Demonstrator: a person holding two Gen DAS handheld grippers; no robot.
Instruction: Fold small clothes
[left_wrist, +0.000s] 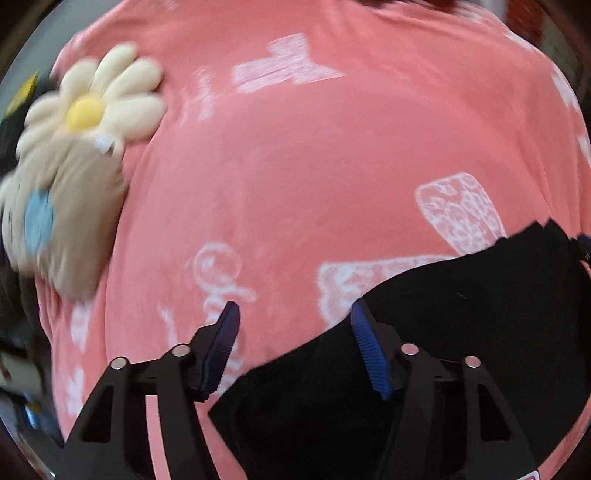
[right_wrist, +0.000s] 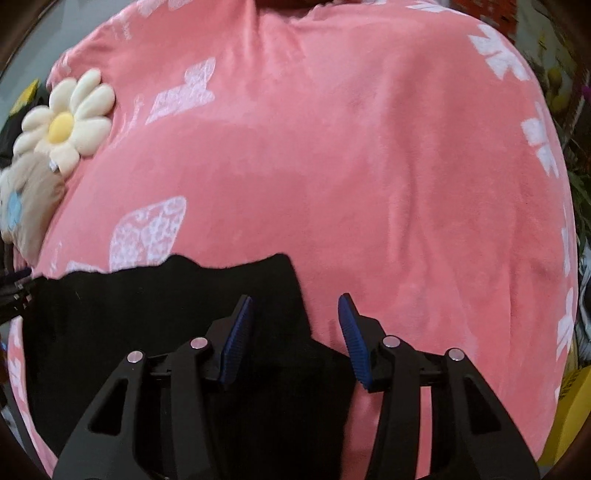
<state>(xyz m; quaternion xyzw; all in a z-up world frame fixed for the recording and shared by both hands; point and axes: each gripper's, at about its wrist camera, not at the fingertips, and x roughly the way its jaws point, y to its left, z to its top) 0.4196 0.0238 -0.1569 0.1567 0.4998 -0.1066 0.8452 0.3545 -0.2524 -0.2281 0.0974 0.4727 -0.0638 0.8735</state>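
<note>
A black garment (left_wrist: 480, 314) lies flat on a pink blanket (left_wrist: 295, 166) printed with white bows. In the left wrist view its left edge runs up between the blue pads, and my left gripper (left_wrist: 295, 306) is open above that edge with nothing pinched. In the right wrist view the same black garment (right_wrist: 147, 314) fills the lower left, its right edge rising between the fingers. My right gripper (right_wrist: 296, 299) is open over that edge, its left finger above the black cloth and its right finger above the pink blanket (right_wrist: 369, 184).
A cream flower-shaped plush (left_wrist: 92, 99) (right_wrist: 66, 122) rests on a beige cushion (left_wrist: 74, 221) (right_wrist: 29, 199) at the blanket's left edge. Green plants (right_wrist: 576, 155) and a yellow object (right_wrist: 565, 406) stand beyond the right edge. The left wrist view is blurred.
</note>
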